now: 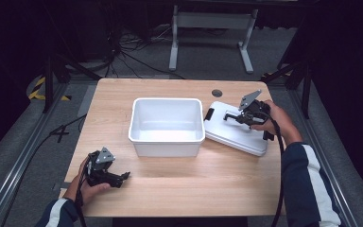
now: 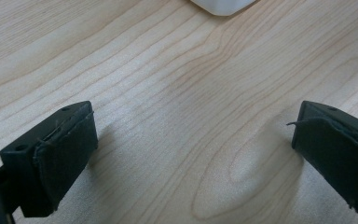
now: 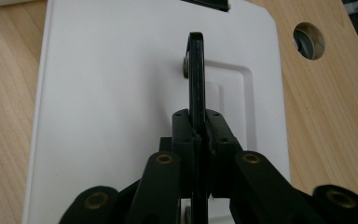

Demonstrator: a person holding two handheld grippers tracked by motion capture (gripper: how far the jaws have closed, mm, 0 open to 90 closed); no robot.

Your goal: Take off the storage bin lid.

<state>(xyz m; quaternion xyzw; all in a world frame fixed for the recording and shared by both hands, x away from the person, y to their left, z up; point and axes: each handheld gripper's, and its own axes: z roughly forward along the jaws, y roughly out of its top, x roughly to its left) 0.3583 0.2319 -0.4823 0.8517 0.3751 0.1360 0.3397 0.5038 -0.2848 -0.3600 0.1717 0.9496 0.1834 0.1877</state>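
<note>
So the right hand-held gripper [image 1: 237, 117] is clamped tight on the thin black handle [image 3: 196, 74] of the white lid [image 1: 227, 134], which lies flat on the tabletop [image 1: 179, 184] just to the right of the open white bin [image 1: 166, 126], its near-left edge close to or touching the bin's wall. The left hand-held gripper [image 1: 123, 177] is parked low over bare wood at the front left, jaws spread wide with nothing in them. What worries me: that handle looks like a hinged strap standing on edge, and the grip is a narrow pinch on it, so if the lid gets lifted it could swing or tilt under the jaws and clip the bin's rim, or shove the light bin sideways since nothing is holding the bin. A slip off the strap would drop the lid back down. Hard to tell stuff: from the right gripper view the jaws cover the near end of the handle, so I can't see how much pad is really on it. The bin's inside looks empty but it's washed out. The latch [image 1: 209, 114] on the lid's far-left edge is just a dark blob.
</note>
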